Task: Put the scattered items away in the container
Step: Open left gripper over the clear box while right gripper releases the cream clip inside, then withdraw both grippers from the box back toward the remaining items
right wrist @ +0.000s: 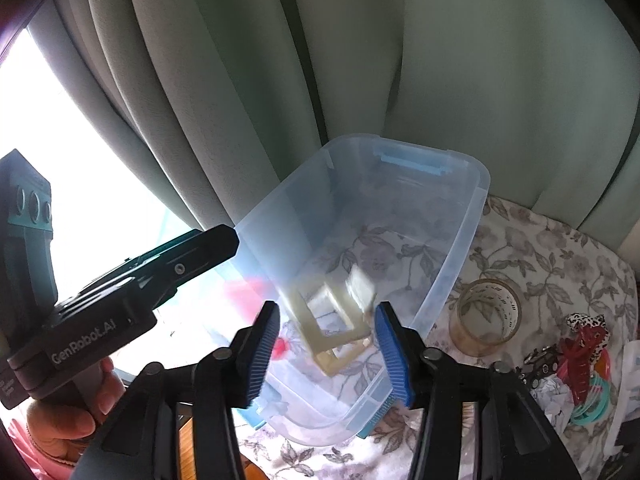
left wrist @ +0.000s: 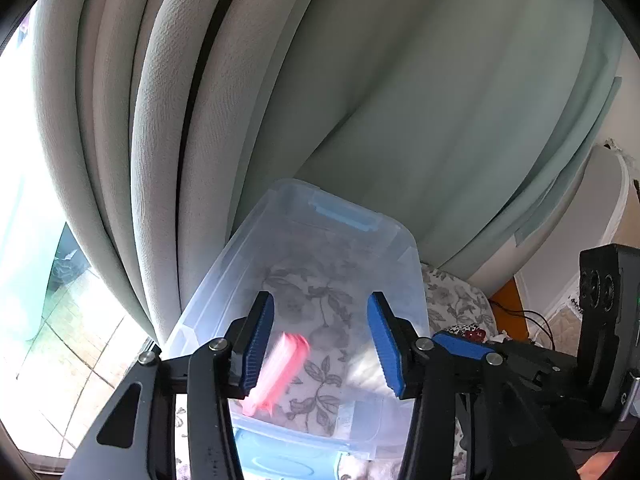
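Both tongs hang over the clear plastic box [right wrist: 448, 248] on the flower-patterned bench [right wrist: 560, 248], blue pads apart and pressing on nothing. A blurred pink item [left wrist: 276, 372] lies between the left tongs [left wrist: 320, 344]; a blurred cream frame [right wrist: 332, 320] lies between the right tongs [right wrist: 326, 354]. Beside the box sit a tape roll [right wrist: 486, 316] and a red hair clip [right wrist: 580, 356].
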Available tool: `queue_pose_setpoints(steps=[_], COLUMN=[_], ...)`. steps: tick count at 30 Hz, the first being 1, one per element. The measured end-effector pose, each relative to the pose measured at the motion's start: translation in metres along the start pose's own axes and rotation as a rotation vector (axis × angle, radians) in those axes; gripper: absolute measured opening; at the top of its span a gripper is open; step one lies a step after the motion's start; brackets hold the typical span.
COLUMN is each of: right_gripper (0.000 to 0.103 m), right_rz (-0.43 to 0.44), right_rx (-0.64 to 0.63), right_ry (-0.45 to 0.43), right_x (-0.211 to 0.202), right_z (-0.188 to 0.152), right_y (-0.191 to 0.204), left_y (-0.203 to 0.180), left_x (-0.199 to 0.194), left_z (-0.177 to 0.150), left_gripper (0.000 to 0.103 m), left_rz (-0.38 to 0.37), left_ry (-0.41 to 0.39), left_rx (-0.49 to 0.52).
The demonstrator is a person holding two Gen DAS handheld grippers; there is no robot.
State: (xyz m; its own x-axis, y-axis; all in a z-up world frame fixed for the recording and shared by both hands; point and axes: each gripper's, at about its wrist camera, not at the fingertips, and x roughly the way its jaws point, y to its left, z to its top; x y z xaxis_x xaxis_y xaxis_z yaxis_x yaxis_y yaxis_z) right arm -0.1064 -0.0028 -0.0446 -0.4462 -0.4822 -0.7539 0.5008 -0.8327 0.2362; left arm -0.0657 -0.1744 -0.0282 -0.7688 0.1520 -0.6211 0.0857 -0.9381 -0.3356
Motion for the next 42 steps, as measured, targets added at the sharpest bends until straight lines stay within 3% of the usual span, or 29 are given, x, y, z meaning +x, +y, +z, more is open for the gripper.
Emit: queue_pose_setpoints(steps=[18,28,35,42], right_gripper=[0.062,0.062,0.062,0.062], right_rz=[-0.015,-0.014,-0.017,-0.023], right_rx=[0.001,0.017,0.034,0.087], right_ry=[-0.004,-0.022,-0.051,-0.087], right_x=[-0.004,-0.015,-0.032,-0.055], right_z=[-0.003,-0.009,-0.017,-0.030], right_y=[0.000,-0.004,-0.009,-0.029], left_y=[-0.001,-0.011,-0.025,-0.051], left_x=[-0.004,-0.013,-0.019,-0.034], left_z=[-0.001,-0.001,-0.001,-0.005], left_gripper=[0.059,0.066,0.071,0.071], left_rz=[0.047,0.118,0.215,0.163], left_ry=[0.009,-0.010,-0.025,-0.105], left_rx=[-0.005,0.017,0.038,0.103])
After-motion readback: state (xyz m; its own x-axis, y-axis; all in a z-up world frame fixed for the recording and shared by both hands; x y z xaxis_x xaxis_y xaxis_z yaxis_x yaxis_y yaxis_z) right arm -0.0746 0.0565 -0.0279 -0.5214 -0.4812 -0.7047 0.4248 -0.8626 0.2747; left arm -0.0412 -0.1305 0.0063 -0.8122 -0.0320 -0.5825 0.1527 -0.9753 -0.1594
